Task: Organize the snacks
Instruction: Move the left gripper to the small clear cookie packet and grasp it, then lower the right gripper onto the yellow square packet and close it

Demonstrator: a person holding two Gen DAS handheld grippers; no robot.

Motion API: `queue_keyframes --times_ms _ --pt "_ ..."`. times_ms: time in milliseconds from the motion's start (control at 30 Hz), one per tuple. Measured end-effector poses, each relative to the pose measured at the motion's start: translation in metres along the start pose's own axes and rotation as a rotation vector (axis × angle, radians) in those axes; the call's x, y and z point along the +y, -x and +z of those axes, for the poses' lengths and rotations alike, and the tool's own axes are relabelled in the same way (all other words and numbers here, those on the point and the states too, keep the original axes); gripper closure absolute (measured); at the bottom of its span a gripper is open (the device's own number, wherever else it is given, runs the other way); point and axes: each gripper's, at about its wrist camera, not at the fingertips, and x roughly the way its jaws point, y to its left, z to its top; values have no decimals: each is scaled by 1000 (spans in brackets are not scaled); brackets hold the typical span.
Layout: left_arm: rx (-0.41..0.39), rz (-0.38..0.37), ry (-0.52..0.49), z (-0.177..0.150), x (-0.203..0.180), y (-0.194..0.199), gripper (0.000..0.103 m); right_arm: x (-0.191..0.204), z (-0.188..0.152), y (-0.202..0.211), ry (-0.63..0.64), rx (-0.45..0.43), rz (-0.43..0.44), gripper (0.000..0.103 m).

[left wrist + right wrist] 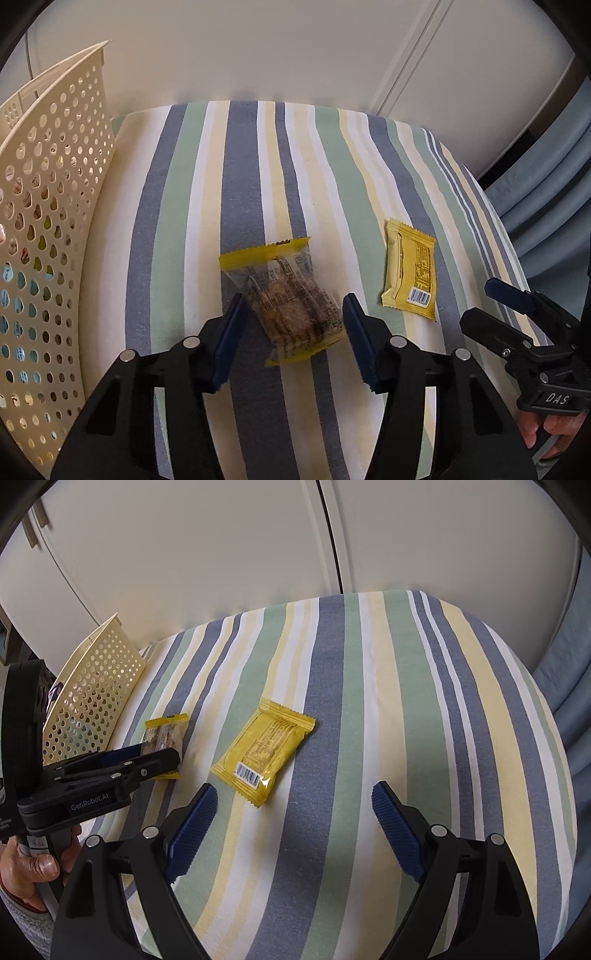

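left wrist view is showing my left gripper (293,314) with its fingers apart, one on each side of the clear snack packet (286,295) with the yellow ends. the packet is lying flat on the striped cloth (192,206), and the blue pads are not touching it yet, as far as i can tell. i am judging that the step in hand is the picking up of this packet. the next move is asking me to lower a little, close the fingers on the middle of the packet, and then carry it to the cream basket (48,221) with holes, which is standing just beside on my left. some snacks are already lying inside it, seen through the holes.

right wrist view is showing my right gripper (291,812) hanging above the cloth with its fingers wide apart and holding nothing. the yellow packet (264,753) is lying just in front of it, barcode side up, well apart from the basket. it is probably waiting for its turn.

the cloth is soft, with blue, green, yellow and white stripes, so the thin wrapper may be slipping or crumpling when i am pressing. behind it white cupboard doors (221,554) are standing, and a blue curtain (546,184) is hanging at the right side.
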Motion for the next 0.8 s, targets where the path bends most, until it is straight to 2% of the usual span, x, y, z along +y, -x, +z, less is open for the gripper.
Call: queue_keyframes --times_ms 133,500,733,800 --pt "-16 -25 9 -1 7 4 63 7 6 -2 -2 -7 -4 18" --pt "-59 -43 13 -7 16 20 64 16 21 -19 -40 13 -25 18" --pt "-84 -60 27 -15 34 45 65 25 27 -34 -23 36 -50 18" --pt "-104 -59 21 -16 34 53 64 27 27 -37 -21 46 -62 23"
